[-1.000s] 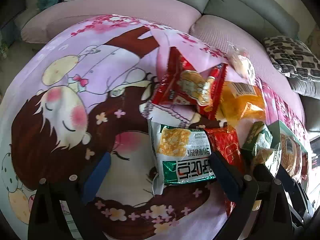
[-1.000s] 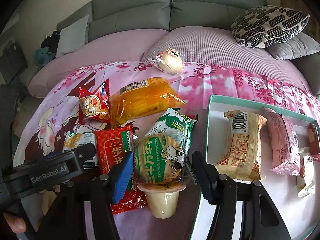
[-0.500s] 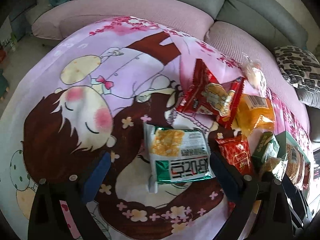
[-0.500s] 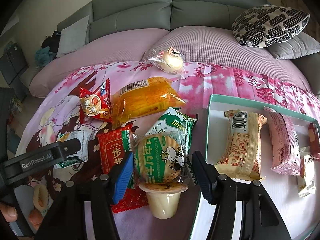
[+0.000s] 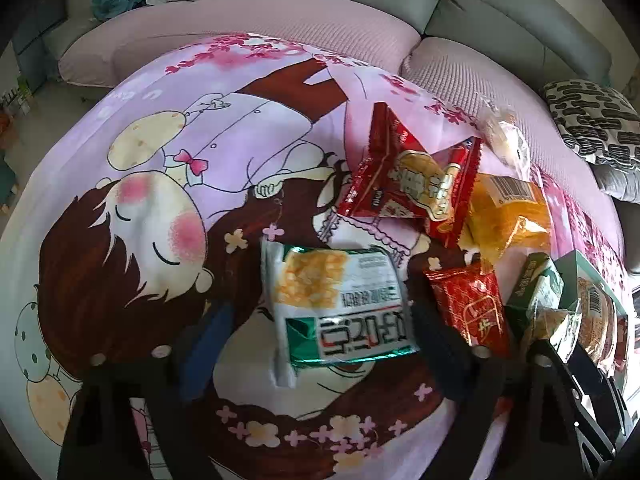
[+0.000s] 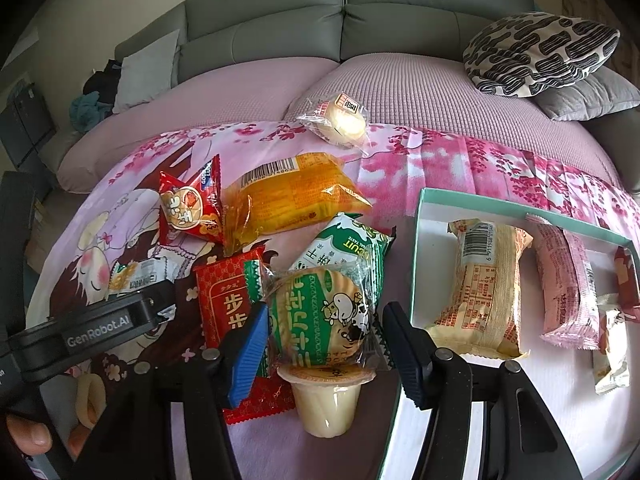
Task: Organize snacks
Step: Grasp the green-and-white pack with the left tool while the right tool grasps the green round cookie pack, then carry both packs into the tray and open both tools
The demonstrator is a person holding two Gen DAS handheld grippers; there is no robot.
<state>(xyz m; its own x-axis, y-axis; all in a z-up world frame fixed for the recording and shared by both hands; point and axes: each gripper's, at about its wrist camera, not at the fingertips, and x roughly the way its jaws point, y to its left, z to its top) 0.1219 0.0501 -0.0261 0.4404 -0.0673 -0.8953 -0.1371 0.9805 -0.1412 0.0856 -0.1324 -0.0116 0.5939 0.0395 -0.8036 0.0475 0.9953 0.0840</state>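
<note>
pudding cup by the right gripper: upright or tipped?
Upright. In the right wrist view the pudding cup stands on its narrow base with the sealed foil lid on top, level; a green cow-print packet leans over its rim.

The black body of the left tool [image 6: 98,326] carries the white lettering "GenRobot.AI". A green-and-white pouch [image 6: 344,246] shows the letters "NUT" and "TASTE". A red bag [image 6: 190,206] has "GOOD" on its far edge. Other packets bear Chinese or Korean print.

The red packet [image 6: 236,312] is being partly hidden by the green snack bag [image 6: 320,320]. The box [image 6: 480,200] is being cut off at the right edge.
</note>
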